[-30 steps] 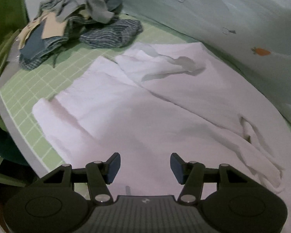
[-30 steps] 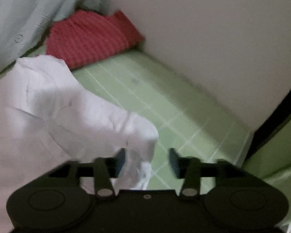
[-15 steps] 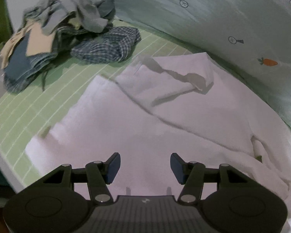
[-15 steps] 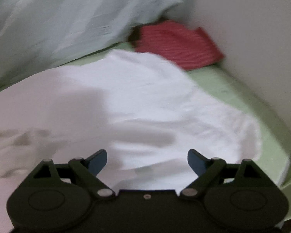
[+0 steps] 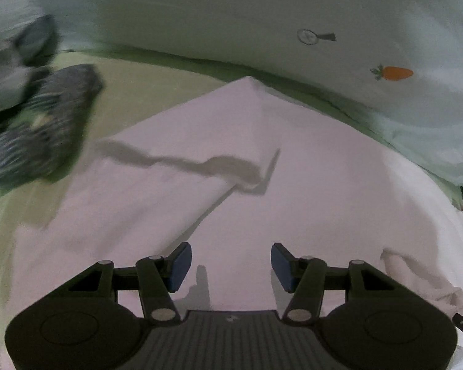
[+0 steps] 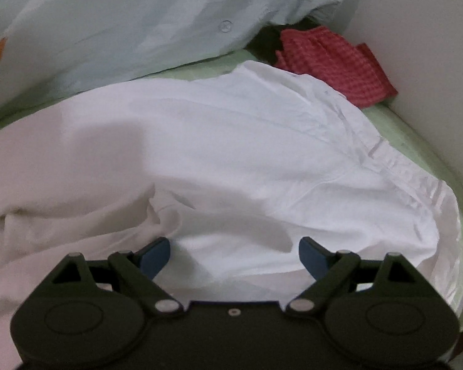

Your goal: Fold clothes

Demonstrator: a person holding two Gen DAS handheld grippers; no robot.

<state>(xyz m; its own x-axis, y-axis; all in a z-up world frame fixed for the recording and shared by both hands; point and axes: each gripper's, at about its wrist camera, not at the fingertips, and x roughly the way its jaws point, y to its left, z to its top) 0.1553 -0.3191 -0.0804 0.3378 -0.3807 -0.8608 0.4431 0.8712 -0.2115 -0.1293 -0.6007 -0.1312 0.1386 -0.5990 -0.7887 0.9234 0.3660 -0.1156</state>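
Left gripper [image 5: 231, 266]: jaws spread, empty, above the white garment [image 5: 231, 185]. Right gripper [image 6: 234, 257]: jaws just opened wide, empty, at lower centre.

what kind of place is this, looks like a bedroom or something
Probably a bedroom, with folding done on a bed: a green grid-patterned sheet under the white garment, a pale blue quilt with a carrot print bunched behind, and other clothes piled by the wall, like the red checked one.
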